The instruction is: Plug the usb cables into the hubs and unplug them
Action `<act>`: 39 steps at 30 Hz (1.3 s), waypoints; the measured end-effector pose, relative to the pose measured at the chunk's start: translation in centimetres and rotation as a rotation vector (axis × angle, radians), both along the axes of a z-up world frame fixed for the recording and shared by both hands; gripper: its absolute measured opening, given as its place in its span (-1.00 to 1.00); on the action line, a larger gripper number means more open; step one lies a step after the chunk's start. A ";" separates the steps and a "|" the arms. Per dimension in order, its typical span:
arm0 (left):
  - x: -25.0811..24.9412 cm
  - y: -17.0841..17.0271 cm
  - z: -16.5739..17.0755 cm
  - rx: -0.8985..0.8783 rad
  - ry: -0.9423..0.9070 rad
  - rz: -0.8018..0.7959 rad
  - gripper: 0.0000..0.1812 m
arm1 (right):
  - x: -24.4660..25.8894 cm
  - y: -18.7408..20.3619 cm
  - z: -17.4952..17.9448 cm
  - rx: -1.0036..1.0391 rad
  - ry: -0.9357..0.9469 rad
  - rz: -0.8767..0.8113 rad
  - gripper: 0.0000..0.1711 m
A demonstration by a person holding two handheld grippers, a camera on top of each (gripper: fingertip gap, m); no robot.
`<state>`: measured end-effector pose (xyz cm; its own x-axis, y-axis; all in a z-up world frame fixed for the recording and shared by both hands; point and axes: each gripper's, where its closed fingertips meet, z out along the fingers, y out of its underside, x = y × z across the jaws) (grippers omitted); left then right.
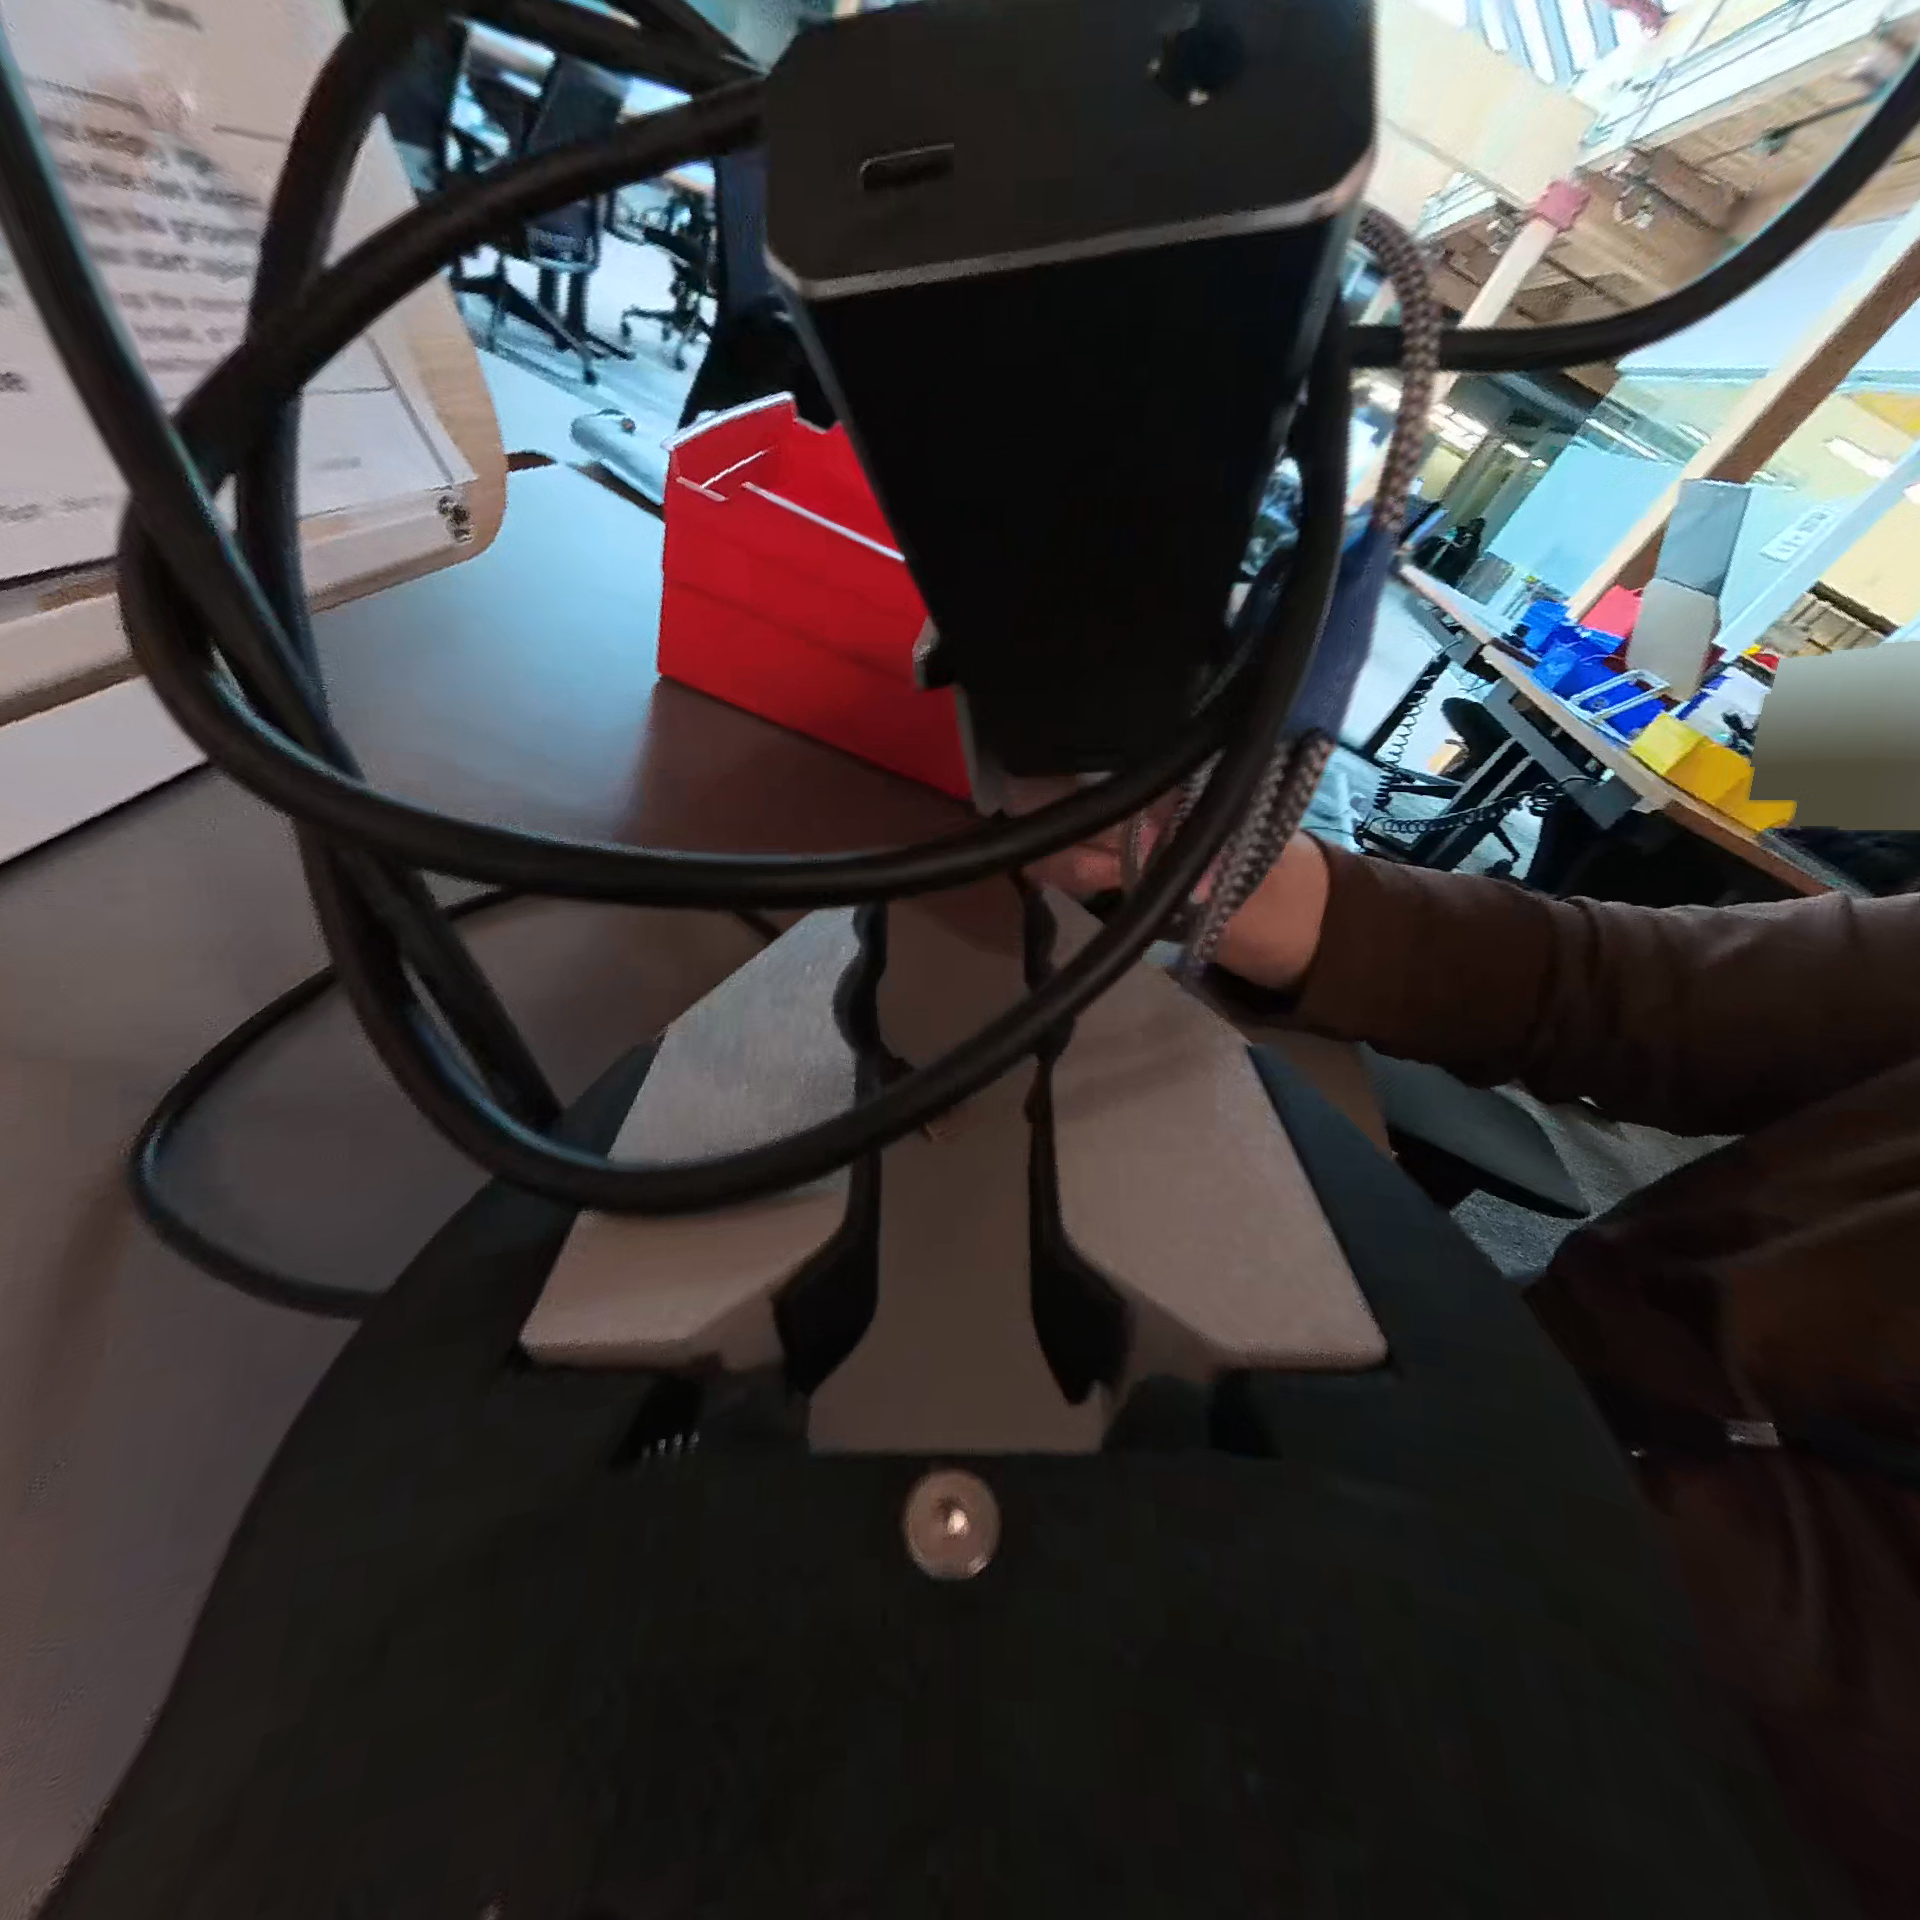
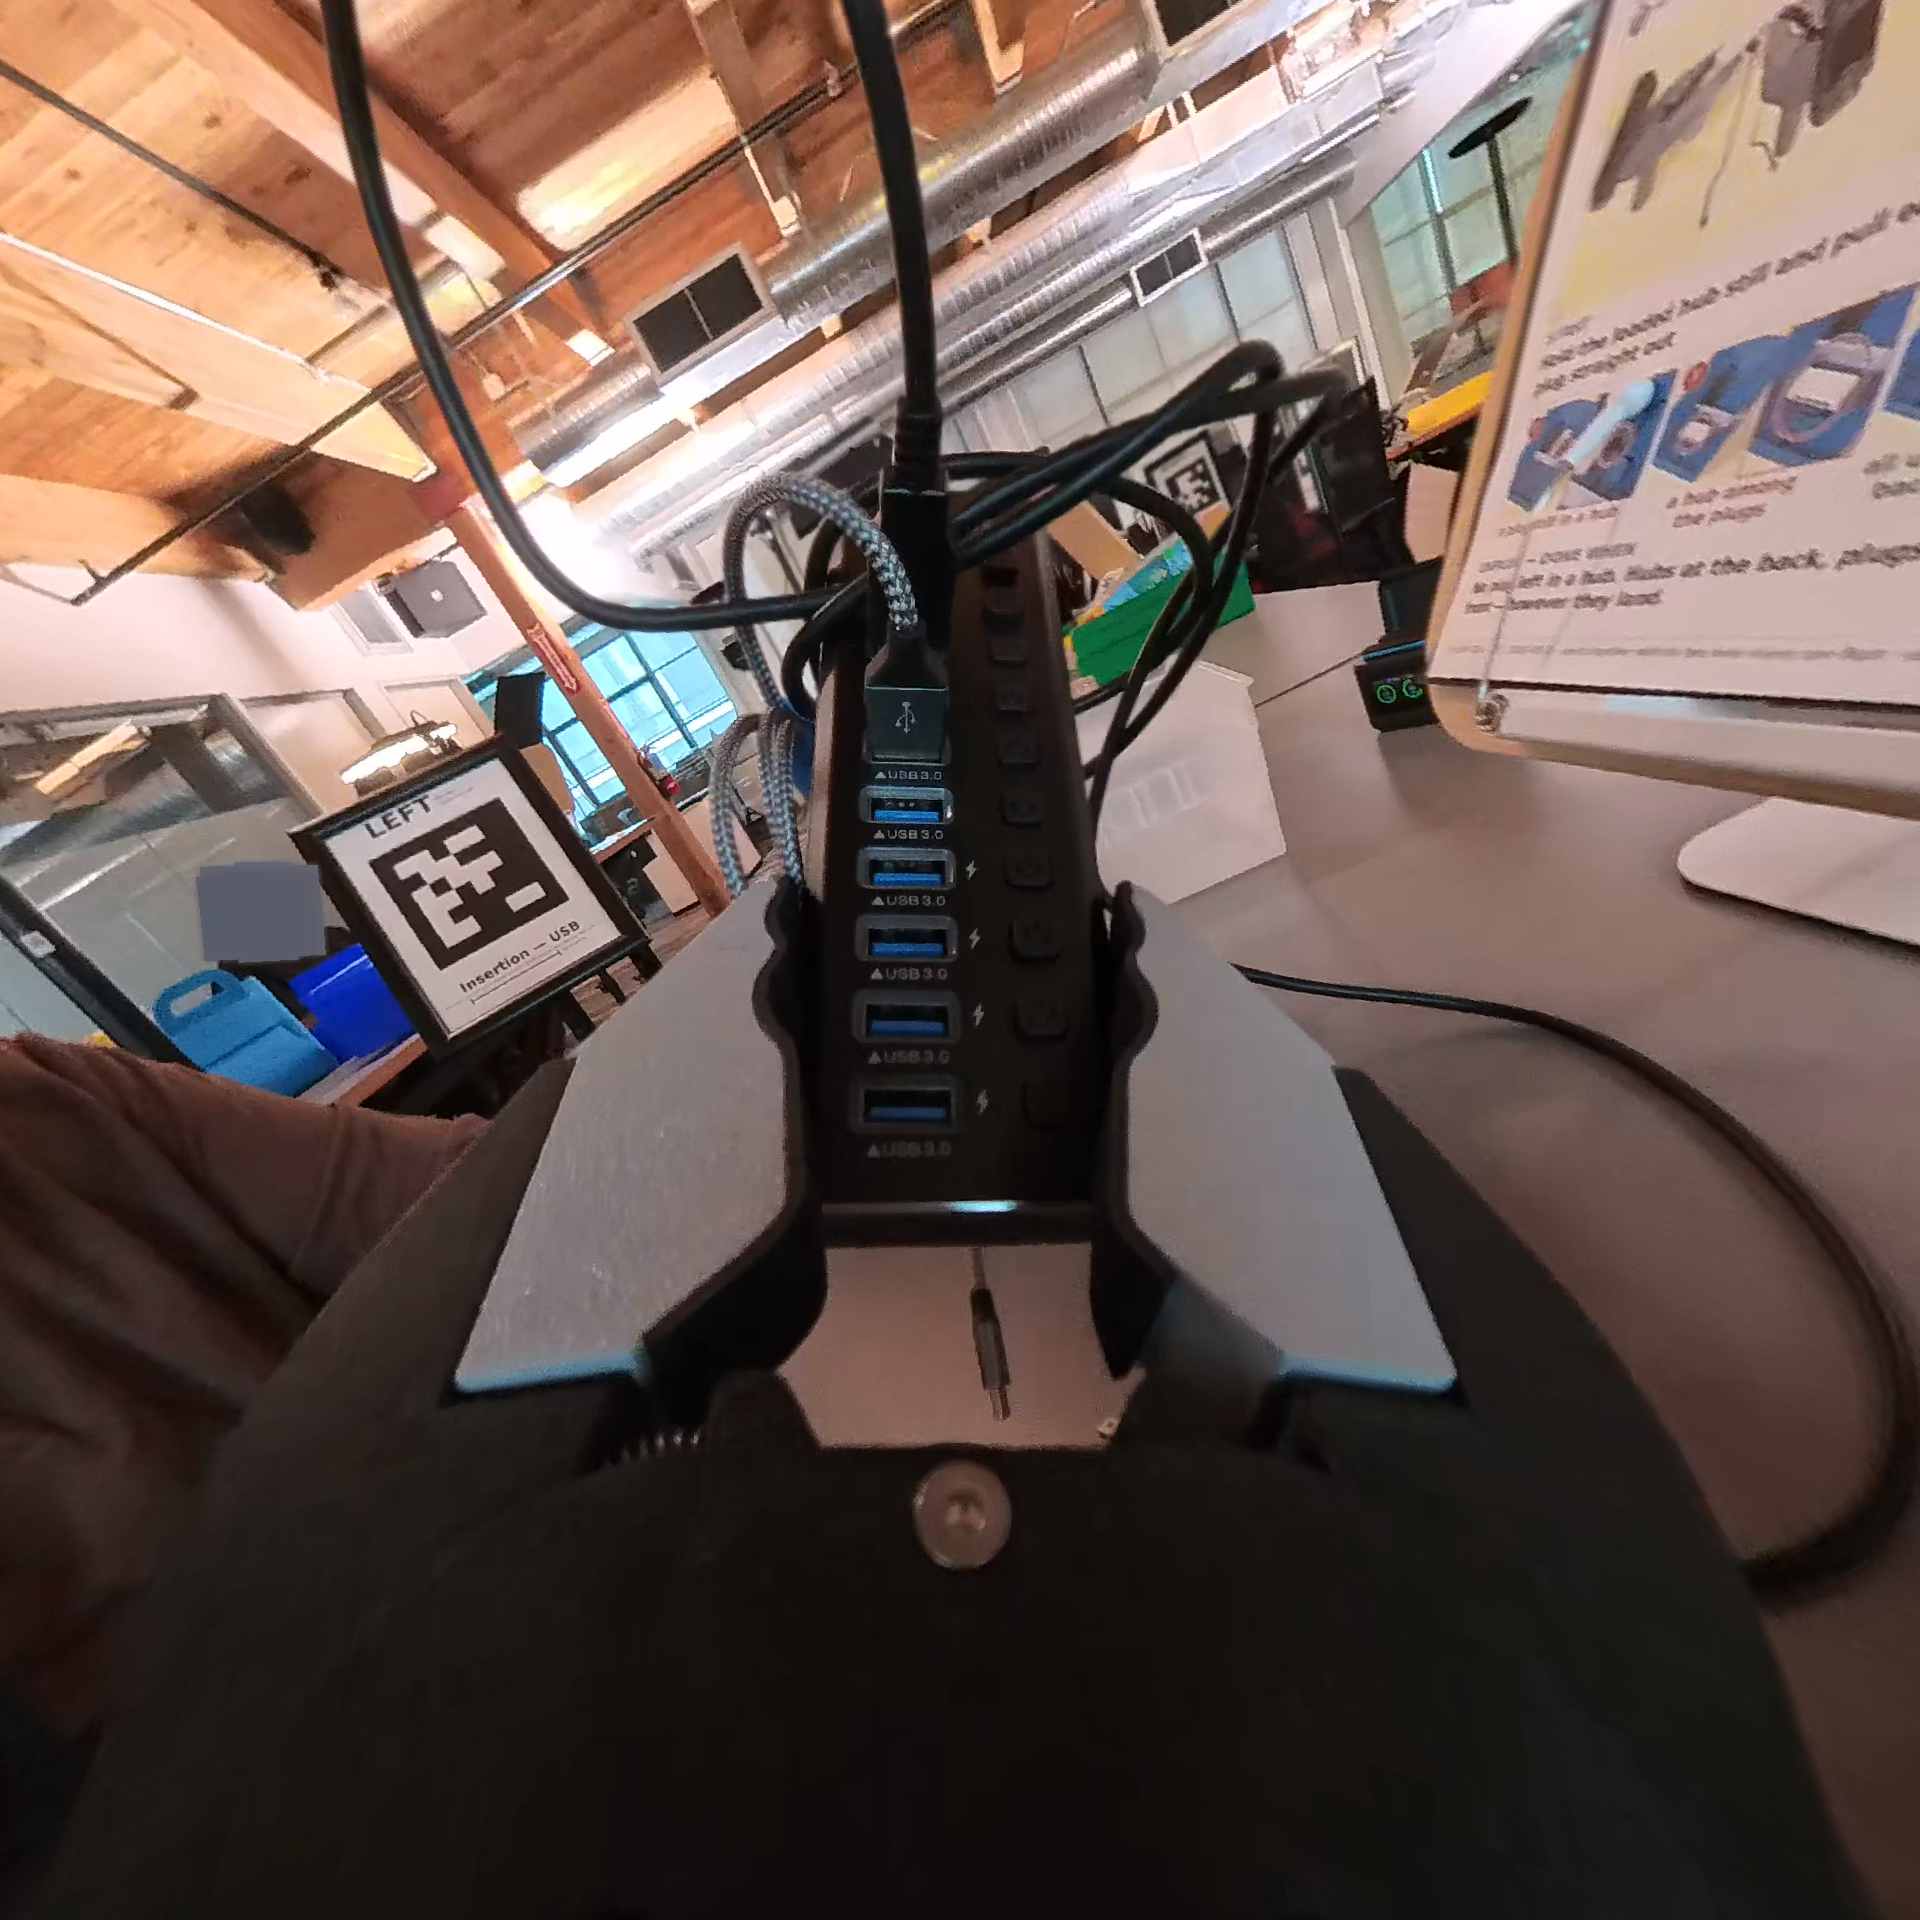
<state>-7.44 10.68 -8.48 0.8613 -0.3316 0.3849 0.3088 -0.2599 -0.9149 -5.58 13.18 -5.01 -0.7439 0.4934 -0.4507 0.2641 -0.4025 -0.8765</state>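
1. Far left in the left wrist view: a white instruction board (image 1: 208, 312) on the table (image 1: 582, 665), with loops of black cable (image 1: 582, 862) hanging in front of it.
2. Left gripper (image 1: 951, 997) — its fingers (image 1: 748, 1049) stand narrow, only a slim gap between them. A black cable strand crosses right there, but I can't tell if they're actually pinching anything; view's cluttered.
3. Centre: the hub (image 1: 1049, 416) is lifted off the table, its end w/ a small port facing the camera. A red box (image 1: 790, 603) sits behind it.
4. Right: a braided cable (image 1: 1403, 416) dangles down the hub's side toward a person's hand (image 1: 1247, 904) in a brown sleeve.
5. Right wrist view: right gripper (image 2: 951, 935) is clamped on the hub (image 2: 940, 987), fingers on both long sides, port row facing up.
6. Braided plug (image 2: 907, 717) is seated in one upper port; a black plug (image 2: 914, 520) sits above it. Five blue ports below are free.
7. Step in hand, I'd guess — unplugging. Do it well: keep the right grip firm, grab the plug body, not the cord, and pull straight along the port axis, no twisting.
8. Risk: tangled loops may snag as the plug comes out.
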 end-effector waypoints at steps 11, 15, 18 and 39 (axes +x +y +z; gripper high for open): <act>1.7 -0.2 3.0 0.191 -0.006 -0.055 -0.28 | -0.1 -3.2 -2.1 0.120 0.007 0.066 -0.33; 1.6 -0.5 3.5 0.231 -0.009 -0.055 -0.27 | 0.0 -4.1 -2.6 0.173 0.011 0.076 -0.33; 1.6 -0.5 3.4 0.227 0.016 -0.050 -0.28 | 0.2 -5.0 -3.8 0.219 -0.024 0.119 -0.33; 1.1 -0.5 -2.3 -0.043 0.388 -0.047 -0.31 | -0.3 -4.3 -5.7 0.341 -0.082 0.079 -0.69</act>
<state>-6.38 10.14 -10.76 0.9300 -0.3645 0.0478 -0.0712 -0.3060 -0.9494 -5.92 8.88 -10.67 -0.7538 0.5683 -0.3298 0.3578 -0.0659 -0.9315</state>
